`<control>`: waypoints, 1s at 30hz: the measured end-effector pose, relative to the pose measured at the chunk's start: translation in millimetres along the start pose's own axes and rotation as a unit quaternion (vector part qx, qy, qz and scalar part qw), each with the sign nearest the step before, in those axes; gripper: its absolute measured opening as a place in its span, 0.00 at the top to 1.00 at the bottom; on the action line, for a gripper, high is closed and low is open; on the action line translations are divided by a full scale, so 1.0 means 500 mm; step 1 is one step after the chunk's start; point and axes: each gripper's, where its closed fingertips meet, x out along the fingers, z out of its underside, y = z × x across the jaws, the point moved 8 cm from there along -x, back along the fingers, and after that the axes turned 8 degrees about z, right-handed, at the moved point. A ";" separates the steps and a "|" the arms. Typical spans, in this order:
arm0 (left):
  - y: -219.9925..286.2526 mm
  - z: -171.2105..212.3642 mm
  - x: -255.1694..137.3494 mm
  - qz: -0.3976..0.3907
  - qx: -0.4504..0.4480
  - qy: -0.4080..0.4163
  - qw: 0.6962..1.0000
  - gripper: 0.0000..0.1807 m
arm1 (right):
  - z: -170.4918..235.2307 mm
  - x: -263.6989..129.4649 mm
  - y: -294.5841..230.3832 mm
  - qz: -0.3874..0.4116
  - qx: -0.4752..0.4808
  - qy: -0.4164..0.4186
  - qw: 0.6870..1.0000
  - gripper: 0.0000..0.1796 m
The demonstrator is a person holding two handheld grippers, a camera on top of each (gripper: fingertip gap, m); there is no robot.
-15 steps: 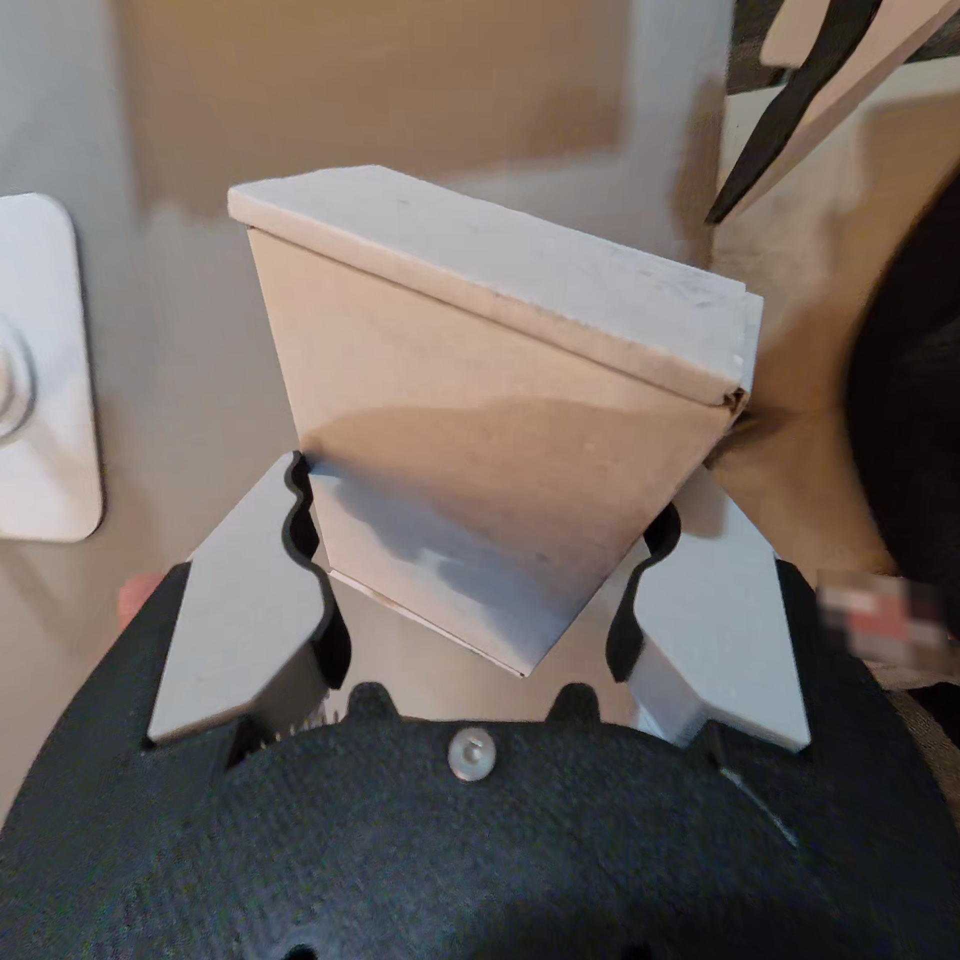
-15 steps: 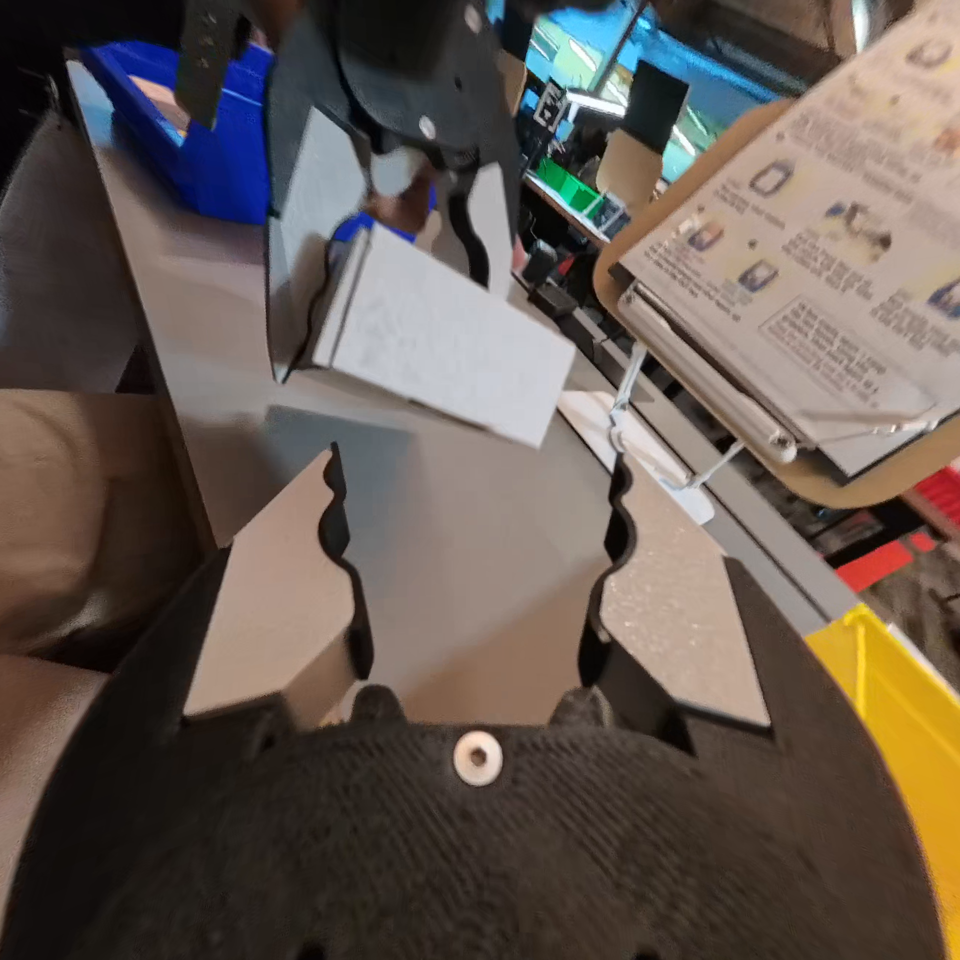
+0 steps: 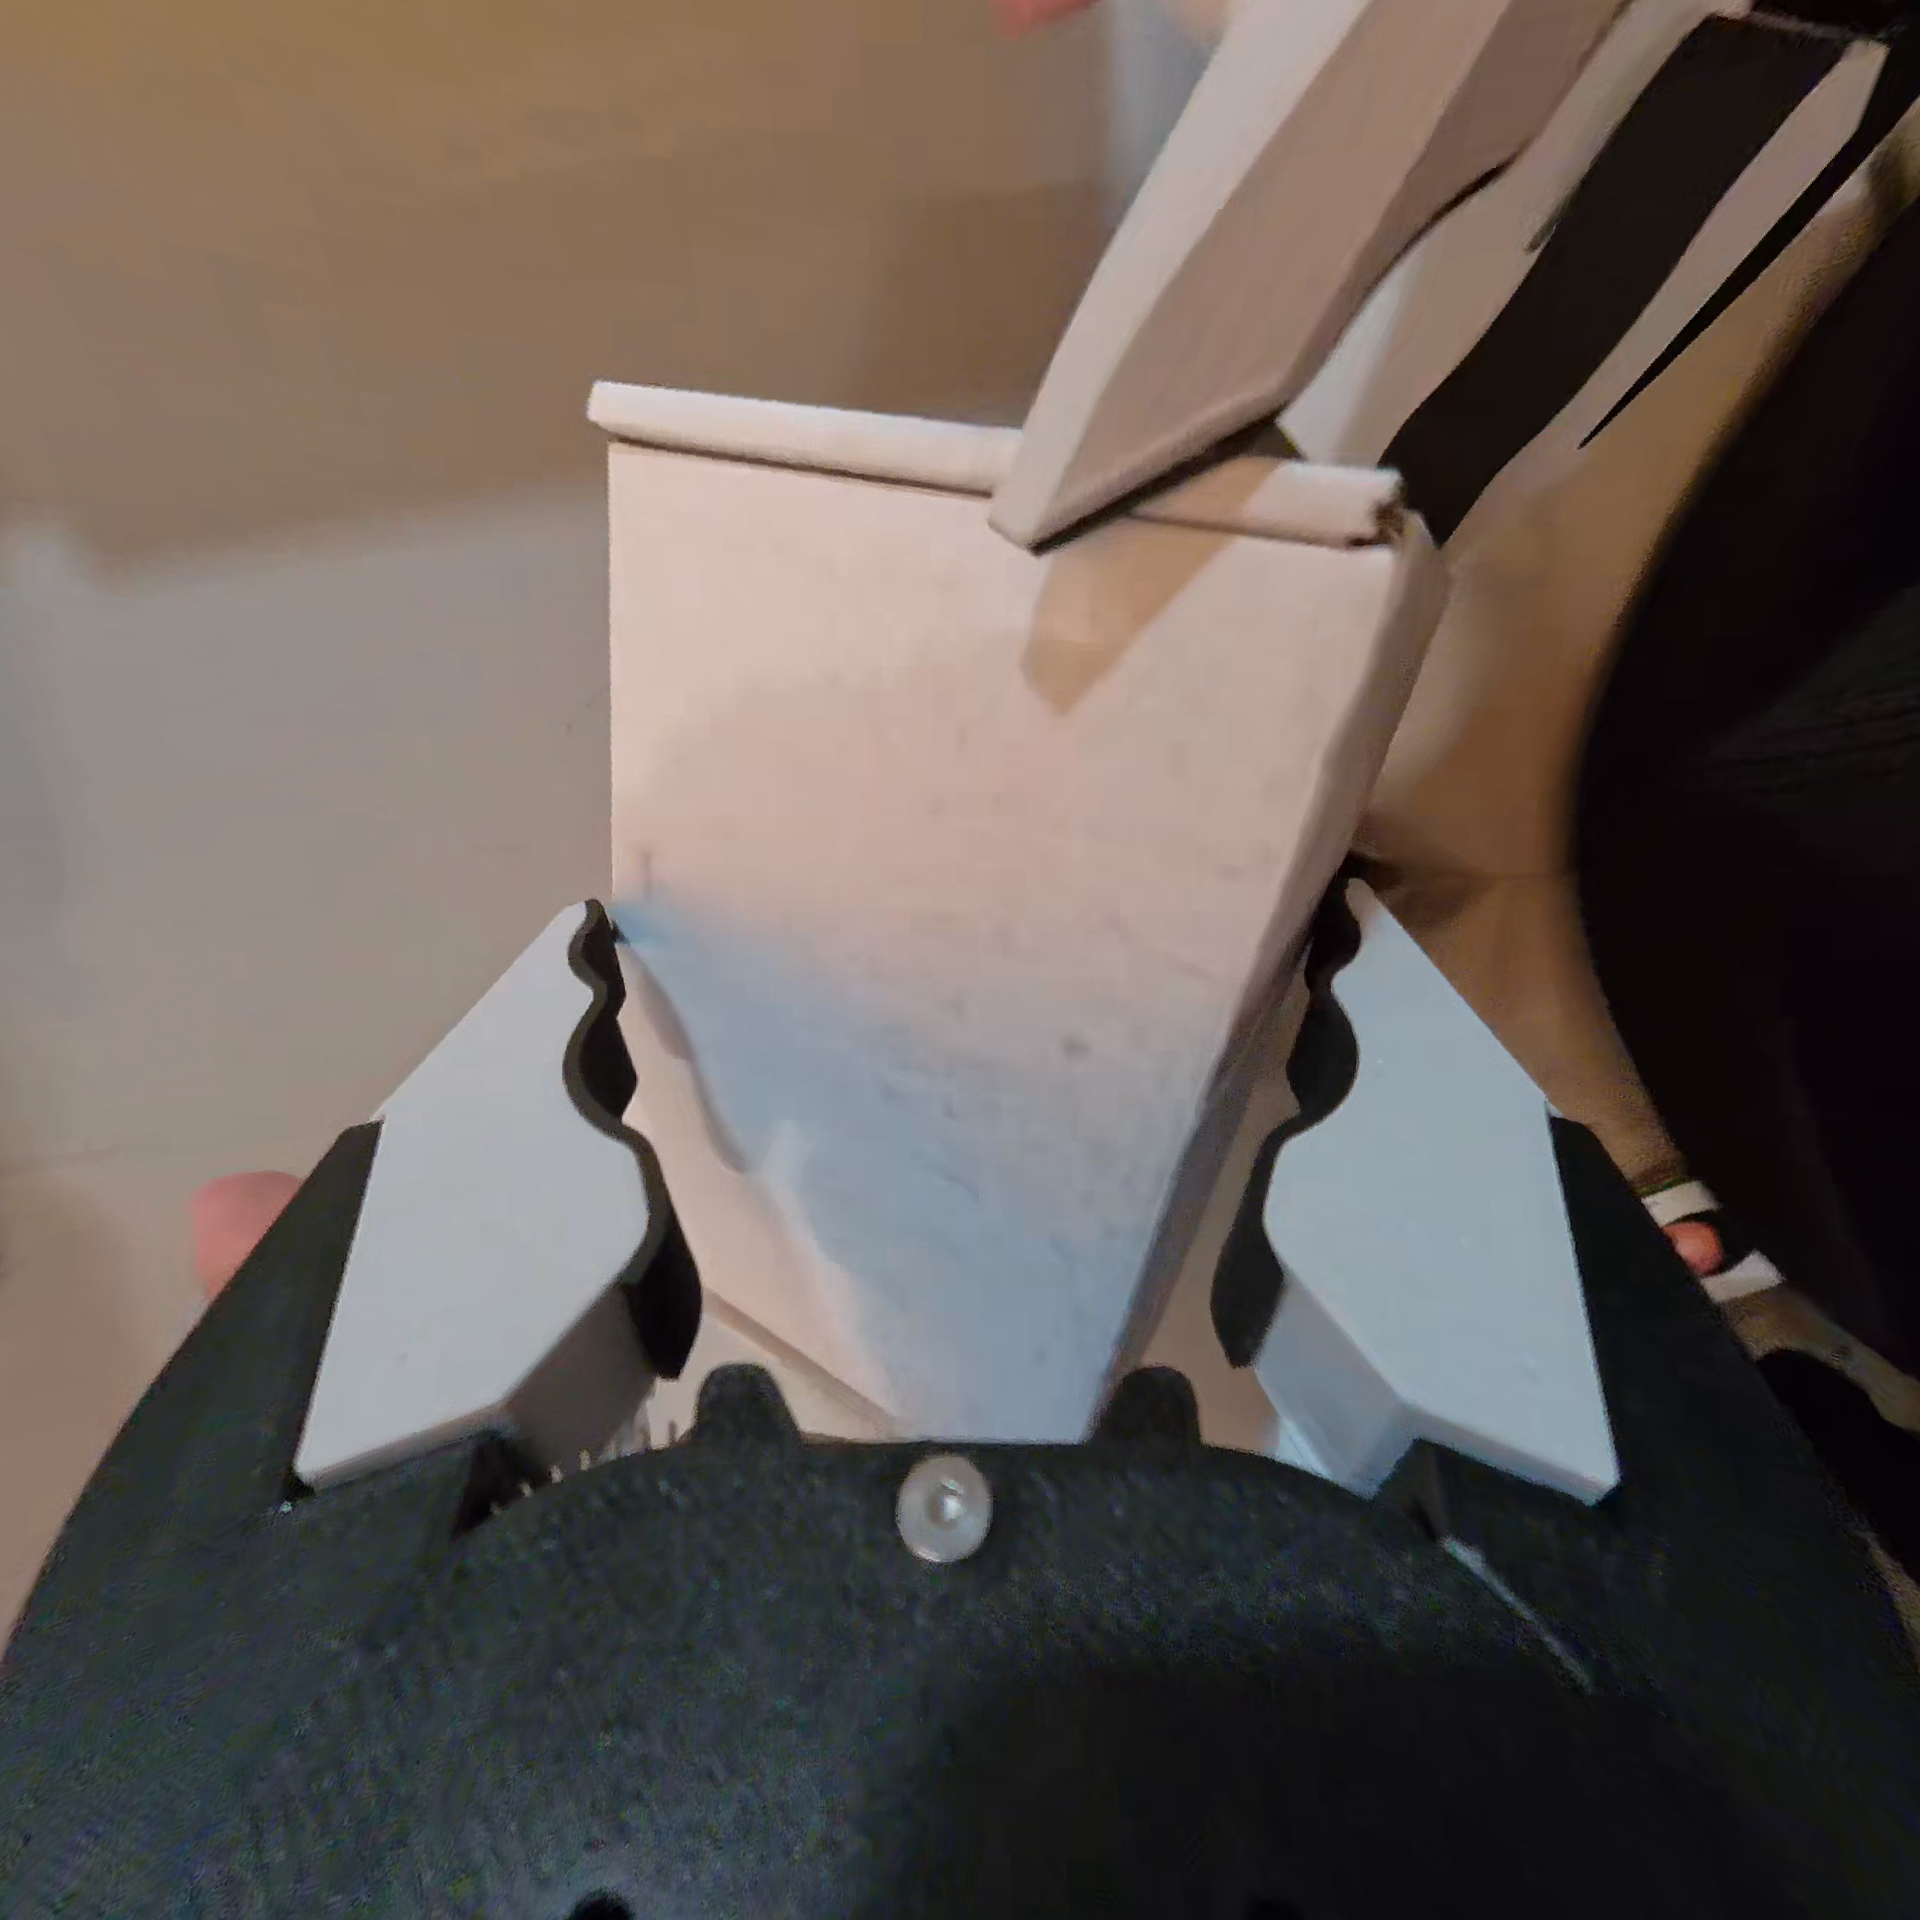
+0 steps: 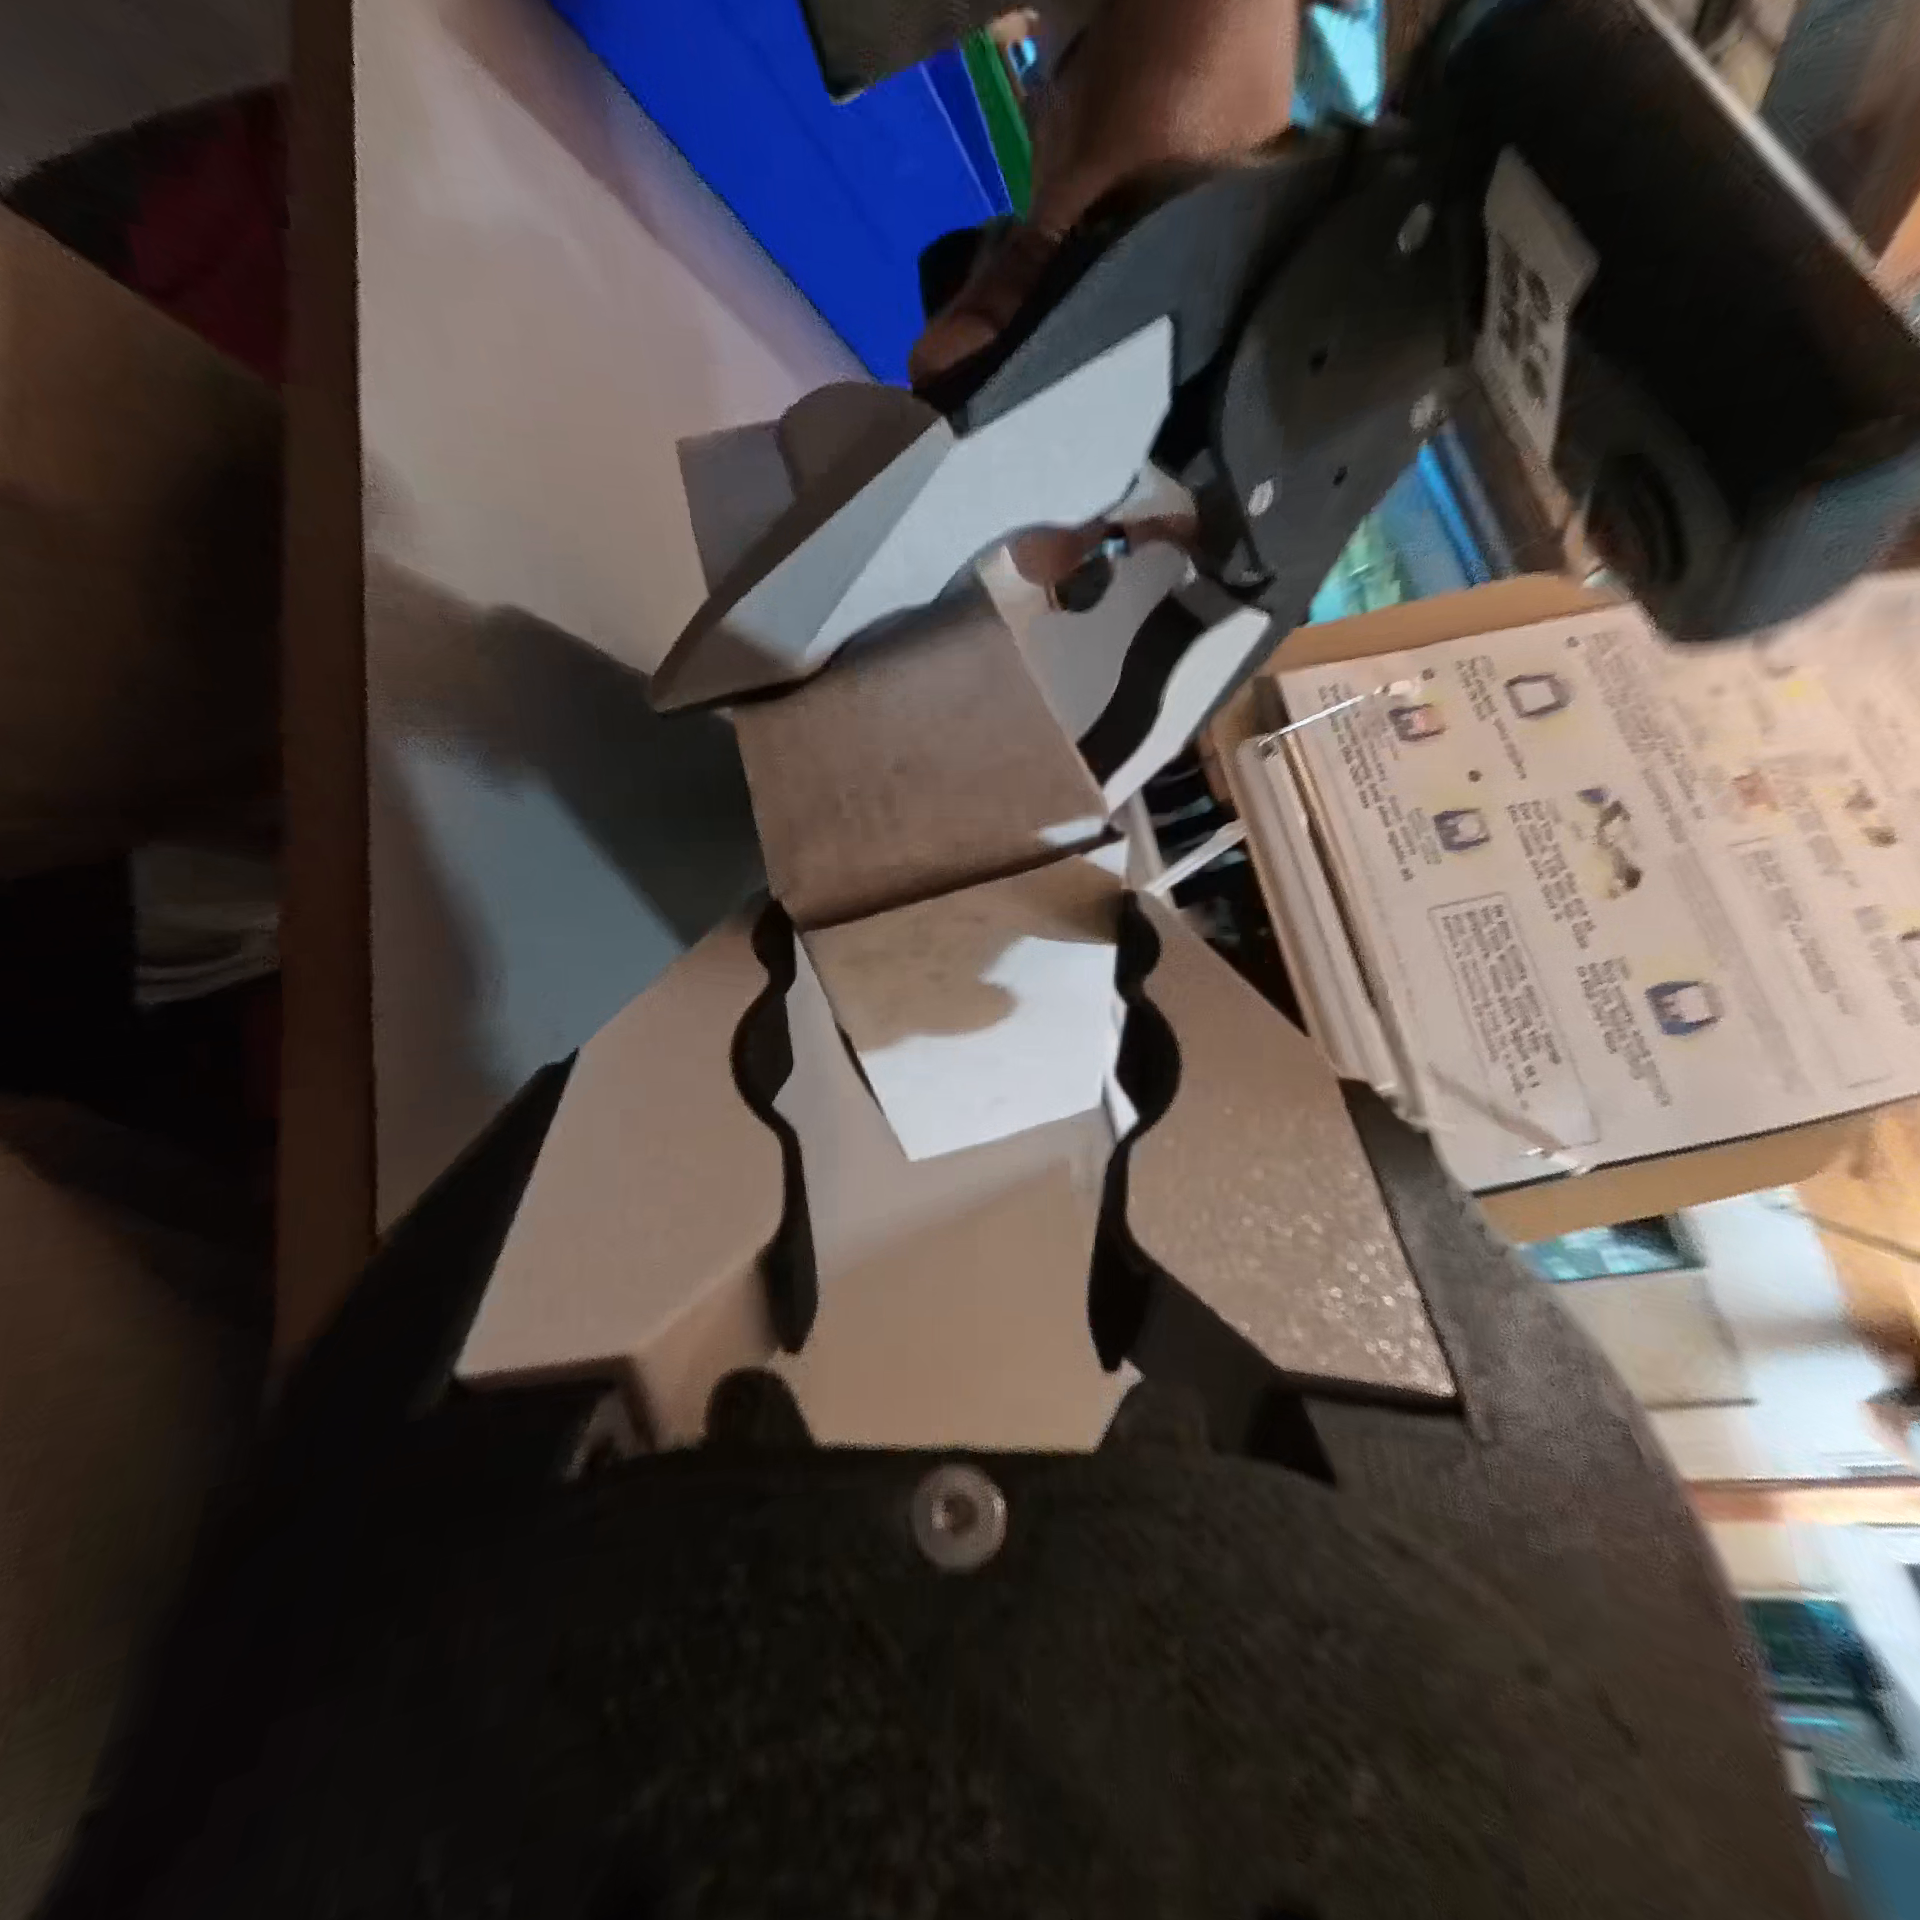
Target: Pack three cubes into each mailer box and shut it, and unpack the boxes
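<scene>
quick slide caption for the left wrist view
Left gripper clamps a closed white mailer box while a right gripper finger reaches its far lid edge.

1. The mailer box (image 3: 956, 831) was white cardboard, with its lid closed.
2. It was held off the table, tilted.
3. Faint scuffs marked its broad face.
4. No cubes showed.

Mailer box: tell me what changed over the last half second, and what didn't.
The right gripper moved in from well short of the mailer box to its far end, fingers now straddling the lid edge; whether it grips yet is unclear. The box swung from skewed to nearly square in the left wrist view. Unchanged: the left gripper stays clamped on the box, and the lid stays shut.
</scene>
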 end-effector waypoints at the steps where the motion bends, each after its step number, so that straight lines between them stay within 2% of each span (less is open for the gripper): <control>1: 0.002 0.001 -0.002 0.007 -0.009 0.019 1.000 0.29 | 0.005 -0.004 0.004 -0.008 0.025 -0.005 1.000 0.66; 3: 0.009 0.010 -0.016 -0.011 -0.019 0.069 0.997 0.33 | 0.022 -0.013 0.014 -0.016 0.066 -0.016 0.998 0.66; 6: 0.018 0.054 -0.041 -0.113 -0.035 0.132 0.984 0.31 | 0.049 -0.024 0.024 -0.026 0.125 -0.021 0.992 0.66; 10: 0.045 0.110 -0.019 -0.170 -0.079 0.232 0.954 0.30 | 0.074 -0.022 0.028 -0.048 0.184 -0.020 0.982 0.66; 13: 0.054 0.120 0.006 -0.191 -0.081 0.289 0.935 0.39 | 0.088 -0.016 0.030 -0.059 0.211 -0.016 0.976 0.66; 15: 0.037 0.125 0.008 -0.238 -0.073 0.287 0.925 0.51 | 0.095 -0.012 0.039 -0.064 0.245 -0.013 0.967 0.66; 20: 0.033 0.132 0.001 -0.241 -0.080 0.354 0.900 0.54 | 0.106 -0.008 0.051 -0.090 0.348 0.006 0.933 0.66; 24: 0.051 0.148 -0.007 -0.211 -0.080 0.361 0.905 0.60 | 0.106 -0.009 0.050 -0.102 0.413 -0.002 0.905 0.66; 26: 0.058 0.154 -0.011 -0.218 -0.081 0.359 0.904 0.61 | 0.104 -0.006 0.049 -0.090 0.415 -0.013 0.905 0.66; 30: 0.058 0.144 -0.021 -0.237 -0.091 0.370 0.893 0.61 | 0.111 -0.018 0.048 -0.048 0.372 -0.052 0.926 0.65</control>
